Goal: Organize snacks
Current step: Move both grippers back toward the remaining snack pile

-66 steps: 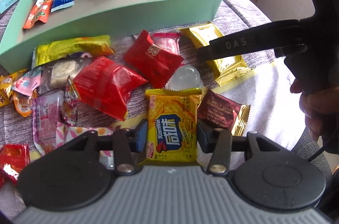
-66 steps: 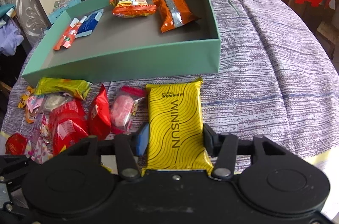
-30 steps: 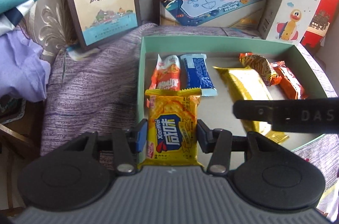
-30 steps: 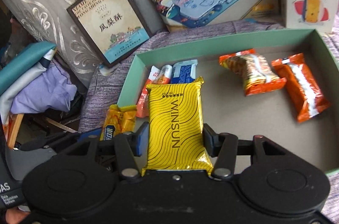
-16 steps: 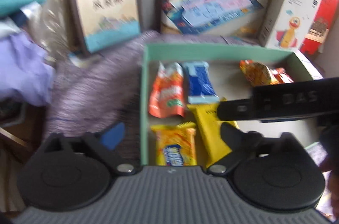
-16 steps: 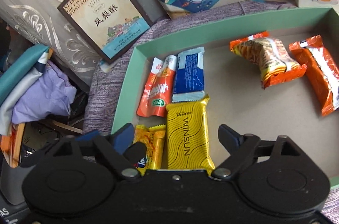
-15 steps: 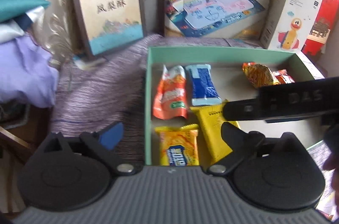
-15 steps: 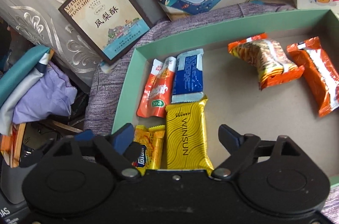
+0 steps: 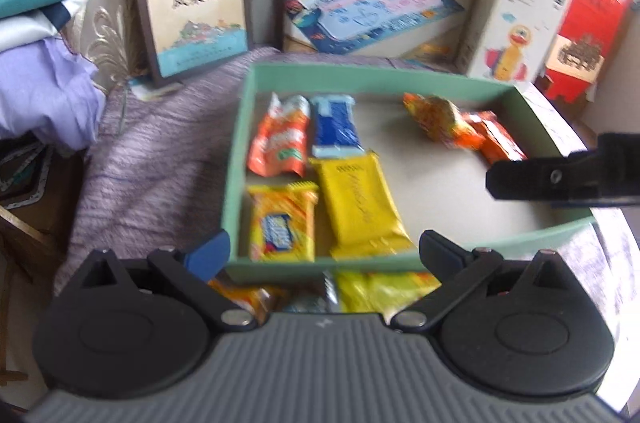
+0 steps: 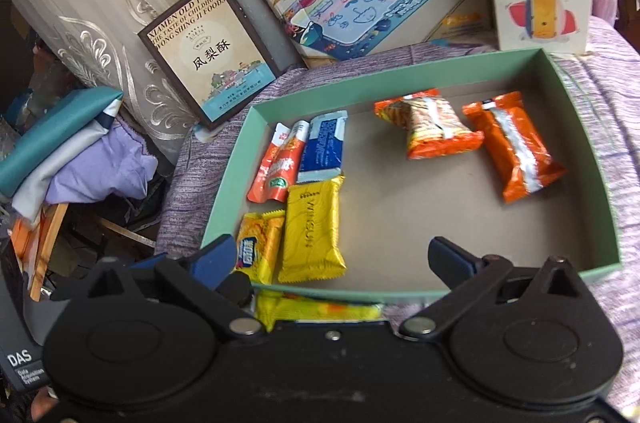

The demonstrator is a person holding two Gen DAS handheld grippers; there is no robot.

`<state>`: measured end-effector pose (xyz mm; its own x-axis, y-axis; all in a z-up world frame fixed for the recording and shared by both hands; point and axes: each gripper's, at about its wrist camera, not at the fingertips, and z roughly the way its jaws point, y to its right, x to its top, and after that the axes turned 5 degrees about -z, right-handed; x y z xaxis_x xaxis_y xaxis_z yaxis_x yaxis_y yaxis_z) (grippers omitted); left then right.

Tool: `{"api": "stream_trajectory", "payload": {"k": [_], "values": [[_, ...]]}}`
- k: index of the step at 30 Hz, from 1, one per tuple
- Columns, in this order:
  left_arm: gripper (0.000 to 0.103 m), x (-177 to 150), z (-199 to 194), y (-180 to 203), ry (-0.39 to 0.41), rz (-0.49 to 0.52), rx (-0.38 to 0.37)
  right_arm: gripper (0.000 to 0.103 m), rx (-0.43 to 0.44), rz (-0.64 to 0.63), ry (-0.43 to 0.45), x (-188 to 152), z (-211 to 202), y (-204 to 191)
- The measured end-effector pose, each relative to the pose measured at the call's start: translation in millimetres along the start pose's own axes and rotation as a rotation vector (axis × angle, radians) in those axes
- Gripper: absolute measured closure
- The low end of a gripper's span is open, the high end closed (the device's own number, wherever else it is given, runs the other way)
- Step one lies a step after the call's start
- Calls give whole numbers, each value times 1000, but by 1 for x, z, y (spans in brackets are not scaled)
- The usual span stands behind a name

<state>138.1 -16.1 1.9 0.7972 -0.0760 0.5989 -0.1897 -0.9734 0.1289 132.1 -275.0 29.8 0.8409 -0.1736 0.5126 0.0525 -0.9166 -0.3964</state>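
You are holding the left gripper with its jaws spread wide and nothing between them; a second ago it was clamped on the small yellow cracker packet, which is now lying flat in the near left corner of the green tray. You are holding the right gripper in the same released condition, jaws wide and empty, where a second ago it was gripping the large yellow Winsun packet. That packet is now lying on the tray floor just beside the cracker packet, their long edges close or touching.

Both deliveries are therefore complete. Both grippers are also sitting further back than half a second ago, with the tray's near wall now showing ahead of the fingers, so you appear to be withdrawing toward the loose pile.

Working outward, the two yellow packets are forming a second row directly in front of the orange sachet and the blue sachet, which are lying side by side against the left wall. The two orange wrapped snacks are sitting apart on the right side, unmoved. Much of the tray floor is bare.

Outside the near wall, more yellow wrappers are lying on the purple cloth, under the grippers. In my judgement the task is only partly done, and these are the next candidates for pickup. The left view is blurred, so finer detail there cannot be confirmed.
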Motion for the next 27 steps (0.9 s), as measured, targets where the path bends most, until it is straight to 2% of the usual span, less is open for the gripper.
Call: {"api": "stream_trajectory", "payload": {"k": [6, 13, 19, 22, 24, 25, 27], "values": [[0, -29, -7, 24, -41, 31, -31, 0, -36, 37, 5, -28, -28, 27], [1, -56, -3, 45, -70, 96, -35, 0, -53, 93, -14, -55, -36, 50], [29, -60, 5, 51, -79, 94, -33, 1, -66, 101, -1, -64, -39, 58], [41, -61, 12, 53, -96, 103, -32, 14, -108, 76, 31, -64, -41, 57], [47, -65, 16, 56, -106, 117, -41, 34, -113, 64, 44, -66, -41, 57], [48, -67, 16, 57, -98, 120, -43, 39, -112, 62, 45, -66, -40, 58], [56, -69, 16, 58, -94, 124, -56, 58, -111, 51, 38, -68, -36, 57]]}}
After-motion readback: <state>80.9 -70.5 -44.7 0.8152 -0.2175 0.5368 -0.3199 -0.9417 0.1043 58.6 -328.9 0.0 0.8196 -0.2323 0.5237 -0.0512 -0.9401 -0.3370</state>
